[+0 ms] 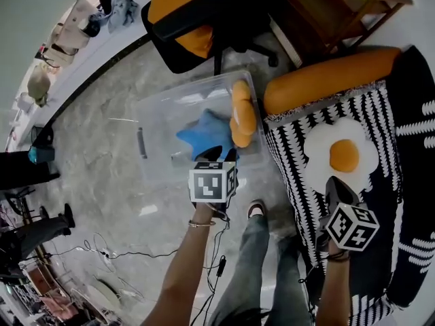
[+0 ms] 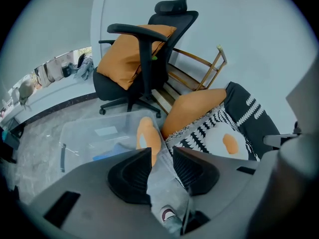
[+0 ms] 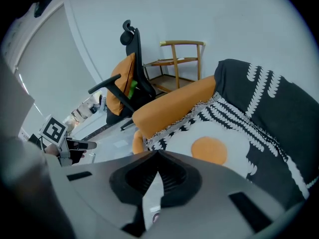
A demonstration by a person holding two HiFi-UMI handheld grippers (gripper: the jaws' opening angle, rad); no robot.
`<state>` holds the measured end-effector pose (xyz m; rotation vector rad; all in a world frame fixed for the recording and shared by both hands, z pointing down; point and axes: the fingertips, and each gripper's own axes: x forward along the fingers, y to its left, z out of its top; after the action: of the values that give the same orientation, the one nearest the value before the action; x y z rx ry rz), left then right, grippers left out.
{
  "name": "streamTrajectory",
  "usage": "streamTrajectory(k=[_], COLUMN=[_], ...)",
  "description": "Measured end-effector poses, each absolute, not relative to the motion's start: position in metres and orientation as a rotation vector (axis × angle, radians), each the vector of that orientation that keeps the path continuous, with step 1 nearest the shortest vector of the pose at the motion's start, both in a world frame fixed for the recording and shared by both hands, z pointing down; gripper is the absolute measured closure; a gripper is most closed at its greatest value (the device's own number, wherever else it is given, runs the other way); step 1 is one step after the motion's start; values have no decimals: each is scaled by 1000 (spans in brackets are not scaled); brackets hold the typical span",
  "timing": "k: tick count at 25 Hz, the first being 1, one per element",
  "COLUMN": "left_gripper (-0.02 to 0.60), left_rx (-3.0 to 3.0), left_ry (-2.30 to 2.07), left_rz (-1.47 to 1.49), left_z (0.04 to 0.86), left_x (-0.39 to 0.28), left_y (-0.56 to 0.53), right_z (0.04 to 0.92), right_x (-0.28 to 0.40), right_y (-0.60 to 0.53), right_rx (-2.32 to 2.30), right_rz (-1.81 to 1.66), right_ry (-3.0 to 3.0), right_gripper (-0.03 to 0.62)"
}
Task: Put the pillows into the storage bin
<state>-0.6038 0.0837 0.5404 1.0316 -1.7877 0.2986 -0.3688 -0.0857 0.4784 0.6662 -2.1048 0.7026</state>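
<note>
Pillows [image 1: 242, 114] inside storage bin [image 1: 162, 111]; sofa [image 1: 401, 138] to its right, office chair [image 1: 197, 12] behind.

The head view looks steeply down from above the person, with the storage bin [image 1: 158, 117] mid-frame on the floor and the fried-egg pillow [image 1: 343, 156] to the right. The left gripper view sits low behind the left tongs [image 2: 161, 152] and faces far across the storage bin toward the office chair [image 2: 144, 44]. The right gripper view rides behind the right tongs [image 3: 157, 154], close over the fried-egg pillow, facing far and left. All three views share the fried-egg pillow, the orange bolster [image 1: 326, 77] and the office chair. The right gripper view also catches the left tongs' marker cube [image 3: 53, 129] at its left edge.
</note>
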Motion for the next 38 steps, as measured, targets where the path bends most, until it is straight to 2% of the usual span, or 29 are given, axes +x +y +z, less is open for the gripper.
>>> streamTrajectory(k=[7, 16, 24, 32, 38], left_gripper=[446, 446, 446, 446, 448], left_rx=[1122, 1282, 1369, 1380, 1378], left_ry=[-1714, -1556, -1461, -1401, -1403], left_rz=[363, 435, 460, 555, 616], left_z=[581, 586, 623, 655, 674], left_x=[-525, -433, -361, -327, -327], left_y=[47, -19, -68, -85, -90], right_z=[514, 497, 522, 535, 556], right_x=[-292, -207, -132, -107, -99], right_y=[-100, -125, -133, -142, -146], right_rx=[755, 891, 958, 955, 981], right_rz=[760, 795, 852, 863, 915], right_ry=[-2098, -2014, -1931, -1923, -1916], right_gripper=[592, 592, 592, 592, 592])
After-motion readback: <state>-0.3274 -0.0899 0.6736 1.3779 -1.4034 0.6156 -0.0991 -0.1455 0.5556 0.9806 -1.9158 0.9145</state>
